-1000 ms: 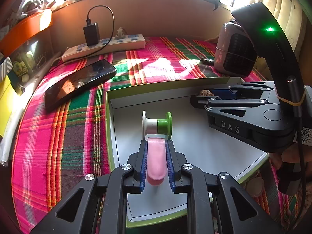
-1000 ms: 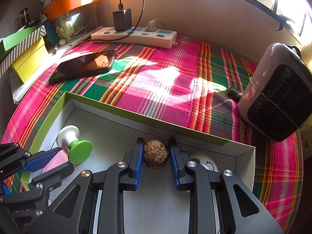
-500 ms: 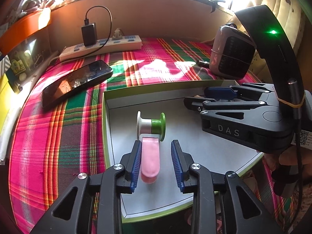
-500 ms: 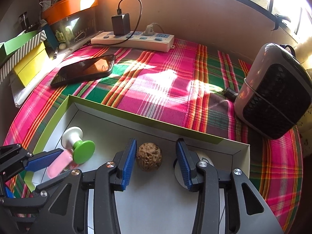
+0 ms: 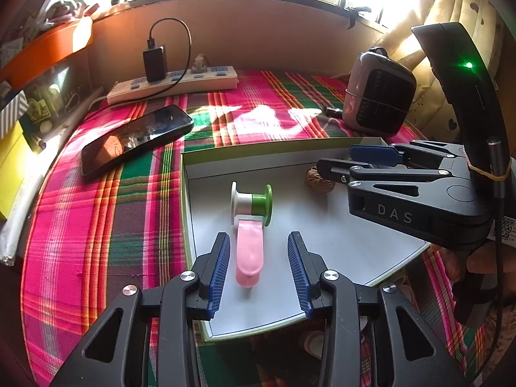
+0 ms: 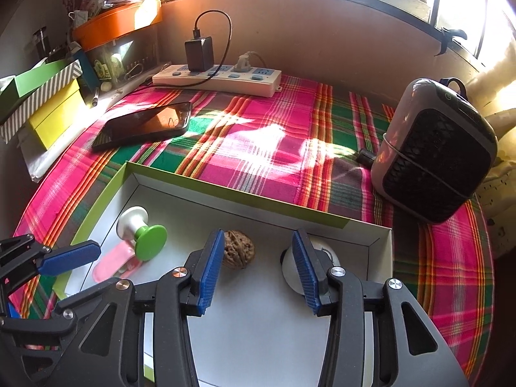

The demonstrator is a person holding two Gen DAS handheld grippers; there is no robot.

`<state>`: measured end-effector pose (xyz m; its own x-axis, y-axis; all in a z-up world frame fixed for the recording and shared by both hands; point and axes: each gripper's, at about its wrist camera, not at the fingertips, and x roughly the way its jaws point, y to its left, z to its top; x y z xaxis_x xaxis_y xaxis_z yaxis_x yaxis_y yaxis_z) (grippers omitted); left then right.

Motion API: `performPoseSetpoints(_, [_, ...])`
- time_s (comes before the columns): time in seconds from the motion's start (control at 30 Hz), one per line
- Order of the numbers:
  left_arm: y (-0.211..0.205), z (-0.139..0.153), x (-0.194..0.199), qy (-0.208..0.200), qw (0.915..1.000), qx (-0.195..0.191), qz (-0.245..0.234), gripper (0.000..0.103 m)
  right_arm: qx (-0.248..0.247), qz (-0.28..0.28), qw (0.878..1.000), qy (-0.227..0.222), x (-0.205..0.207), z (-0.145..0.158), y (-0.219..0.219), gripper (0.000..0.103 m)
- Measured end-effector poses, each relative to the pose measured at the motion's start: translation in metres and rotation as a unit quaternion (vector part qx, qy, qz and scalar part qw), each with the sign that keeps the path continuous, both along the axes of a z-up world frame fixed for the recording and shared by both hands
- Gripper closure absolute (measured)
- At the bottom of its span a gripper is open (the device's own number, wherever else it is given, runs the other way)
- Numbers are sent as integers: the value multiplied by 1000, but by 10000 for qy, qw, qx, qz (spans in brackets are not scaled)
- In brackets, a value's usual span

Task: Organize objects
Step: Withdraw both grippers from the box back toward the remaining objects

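A shallow white box with a green rim (image 5: pixel 258 146) lies on the plaid cloth. In it are a white-and-green spool (image 5: pixel 251 203), a pink oblong piece (image 5: pixel 249 251) and a walnut (image 5: pixel 317 179). My left gripper (image 5: pixel 258 235) is over the box with its jaws opening; the pink piece lies loose between them, nearer the left pad. My right gripper (image 6: pixel 258 235) stands open with the walnut (image 6: pixel 240 250) between its tips, close beside the left pad and free of both. A white round object (image 6: pixel 325 251) sits partly hidden behind its right finger.
A black phone (image 5: pixel 135 137) lies left of the box and a power strip (image 5: pixel 174 85) with a charger runs along the back wall. A small grey heater (image 6: pixel 435 151) stands at the right. Stacked boxes (image 6: pixel 48 109) and an orange tub (image 6: pixel 119 24) crowd the left edge.
Both grippers were shut, the left on the pink piece and the right on the walnut; both have opened and let them go onto the box floor. The right gripper drew back slightly.
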<state>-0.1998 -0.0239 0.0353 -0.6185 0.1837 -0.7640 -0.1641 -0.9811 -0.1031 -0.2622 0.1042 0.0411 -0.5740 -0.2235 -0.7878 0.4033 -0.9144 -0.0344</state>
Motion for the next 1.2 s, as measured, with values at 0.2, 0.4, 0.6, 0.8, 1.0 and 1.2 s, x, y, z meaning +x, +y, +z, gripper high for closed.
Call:
performPoseSetpoints(0.2, [-4, 5, 9, 71, 10000, 24, 61, 67, -97, -101, 9999, 74, 12, 6, 9, 58])
performPoseSetpoints(0.4, [-7, 8, 17, 103, 9999, 39, 110, 67, -161, -161, 9996, 165, 24, 12, 16, 58])
performPoseSetpoints(0.6, [-9, 10, 26, 124, 9998, 88, 137, 66, -202, -210, 9993, 231, 38, 16, 23, 58])
performPoseSetpoints(0.8, [-11, 11, 38, 152, 9997, 120, 170, 62, -321, -282, 9987, 277, 52, 18, 32, 57])
performPoseSetpoints(1.0, [-13, 13, 50, 179, 9995, 204, 183, 61, -381, -333, 9980, 386, 71, 21, 41, 57])
performPoseSetpoints(1.2, [-11, 12, 63, 163, 9994, 283, 118, 56, -433, -371, 9974, 443, 88, 18, 47, 51])
